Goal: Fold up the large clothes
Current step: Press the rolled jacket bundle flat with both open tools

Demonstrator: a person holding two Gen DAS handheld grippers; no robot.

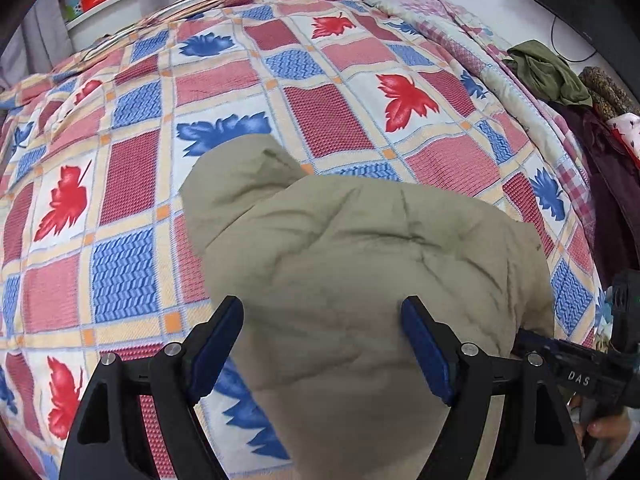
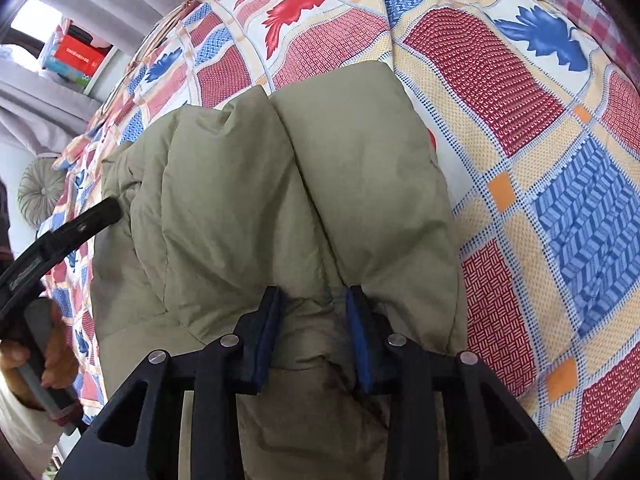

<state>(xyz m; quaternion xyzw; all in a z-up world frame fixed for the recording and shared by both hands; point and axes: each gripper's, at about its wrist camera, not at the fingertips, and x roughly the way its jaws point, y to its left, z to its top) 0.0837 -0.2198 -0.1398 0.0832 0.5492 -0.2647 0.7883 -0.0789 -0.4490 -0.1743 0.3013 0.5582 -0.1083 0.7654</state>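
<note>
Bedspread — leaf-patterned, under jacket.

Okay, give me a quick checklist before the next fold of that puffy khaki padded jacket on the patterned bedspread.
1. Puffy khaki padded jacket lies on the red-and-blue leaf-patterned bedspread: ok.
2. Right gripper has fabric bunched between its blue pads: ok; firm pinch: cannot tell.
3. Left gripper gripping: not ok, jaws wide open above the jacket.
4. Bedspread beyond the jacket free for folding: ok.
5. Pile of clothes at the bed's edge stays apart: ok.
</note>
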